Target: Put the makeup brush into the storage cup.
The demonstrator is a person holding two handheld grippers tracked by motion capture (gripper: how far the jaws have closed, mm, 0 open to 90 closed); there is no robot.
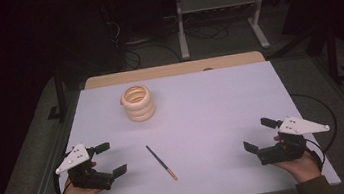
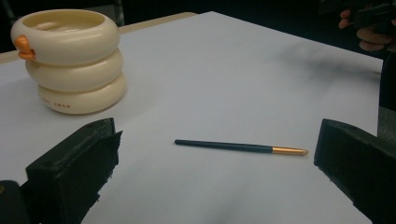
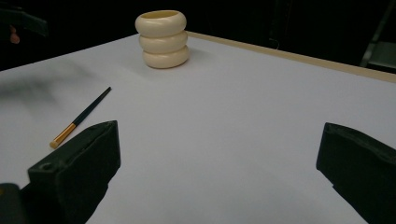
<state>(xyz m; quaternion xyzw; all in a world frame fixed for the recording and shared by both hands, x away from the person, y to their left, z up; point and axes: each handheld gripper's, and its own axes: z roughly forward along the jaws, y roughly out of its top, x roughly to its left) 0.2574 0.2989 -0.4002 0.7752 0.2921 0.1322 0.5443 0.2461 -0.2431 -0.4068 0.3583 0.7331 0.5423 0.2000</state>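
A cream holder shaped like three stacked rings (image 1: 137, 103) stands upright toward the far left of the white table (image 1: 211, 107); it has a small orange detail on its top ring (image 2: 70, 60) (image 3: 162, 39). A thin dark brush with a gold ferrule (image 1: 161, 162) lies flat near the front middle (image 2: 240, 147) (image 3: 80, 118). My left gripper (image 1: 109, 159) rests at the front left, jaws wide open and nothing between them. At the front right my right gripper (image 1: 261, 135) stands open too, likewise with nothing in it. Both point inward toward the brush.
A wooden strip (image 1: 171, 70) runs along the table's far edge. Beyond it stand a metal frame (image 1: 219, 15) and cables on a dark floor. Open white surface lies between the grippers and around the holder.
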